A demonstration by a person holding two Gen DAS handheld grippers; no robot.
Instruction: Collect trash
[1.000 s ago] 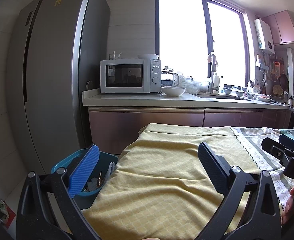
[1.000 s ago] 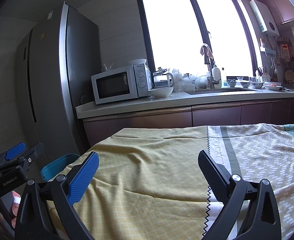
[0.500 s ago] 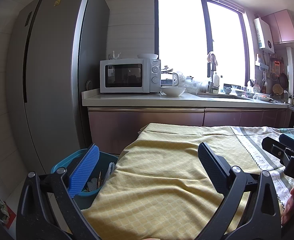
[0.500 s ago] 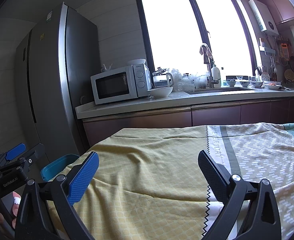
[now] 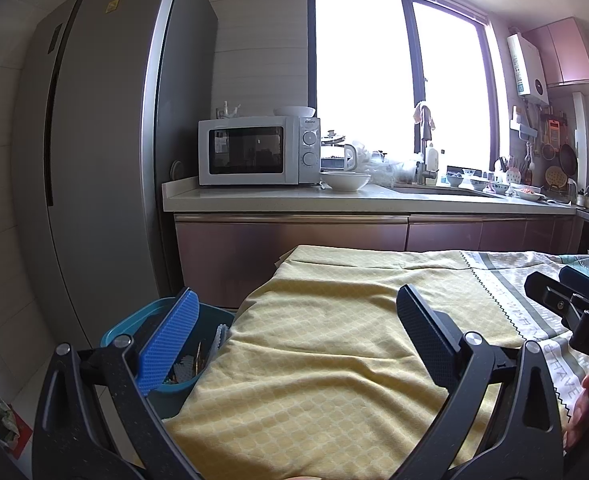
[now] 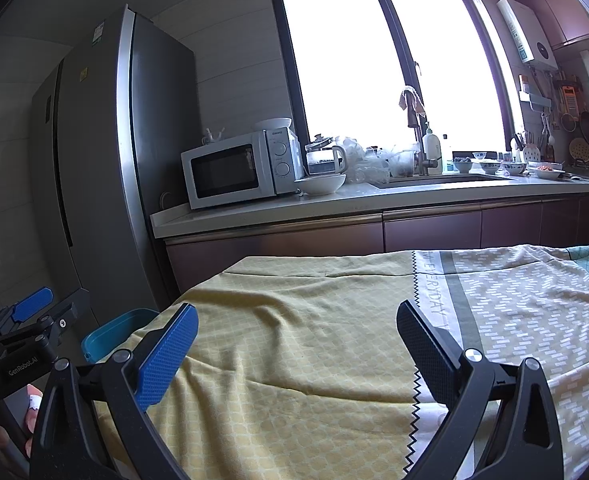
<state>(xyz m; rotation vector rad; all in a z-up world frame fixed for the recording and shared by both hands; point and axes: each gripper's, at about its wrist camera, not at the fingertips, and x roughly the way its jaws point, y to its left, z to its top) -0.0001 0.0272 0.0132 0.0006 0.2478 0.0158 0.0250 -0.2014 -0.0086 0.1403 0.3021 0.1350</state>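
Left wrist: left gripper (image 5: 294, 332) and right gripper (image 6: 296, 344) both spread, empty, over the yellow cloth (image 5: 334, 340). Trash sits in the teal bin (image 5: 122, 330) beside the table. Risk I see: snagging cloth reaching down.

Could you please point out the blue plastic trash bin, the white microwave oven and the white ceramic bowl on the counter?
blue plastic trash bin (image 5: 128, 322): left wrist view, on its near left rim.
white microwave oven (image 5: 246, 156): left wrist view, on its dark door window.
white ceramic bowl (image 5: 345, 181): left wrist view, on its outer wall.
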